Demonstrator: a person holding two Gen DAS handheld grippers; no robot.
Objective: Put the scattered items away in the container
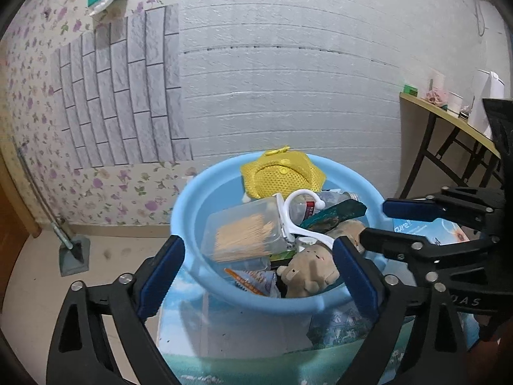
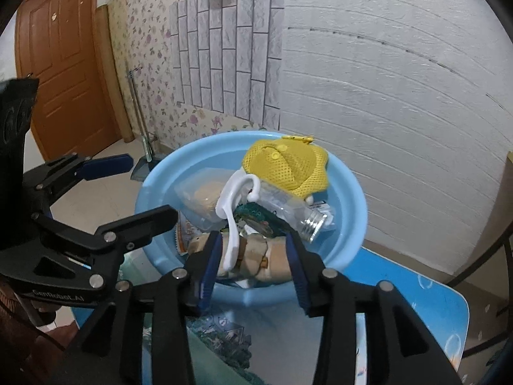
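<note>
Both grippers should be lifted straight up so nothing is dragged out. The left gripper (image 1: 258,253) is spread wide and the right gripper (image 2: 253,256) is partly apart, neither clamped on anything. The blue basin (image 1: 189,199) on the tabletop (image 2: 416,292) is piled full, with a yellow net (image 1: 282,173) at 12 o'clock and a plush toy (image 1: 312,264) at 6 o'clock.

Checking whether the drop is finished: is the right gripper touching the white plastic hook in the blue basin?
Cannot tell. In the right wrist view the right gripper stands open around the white plastic hook; the hook's end overlaps the left finger.
</note>
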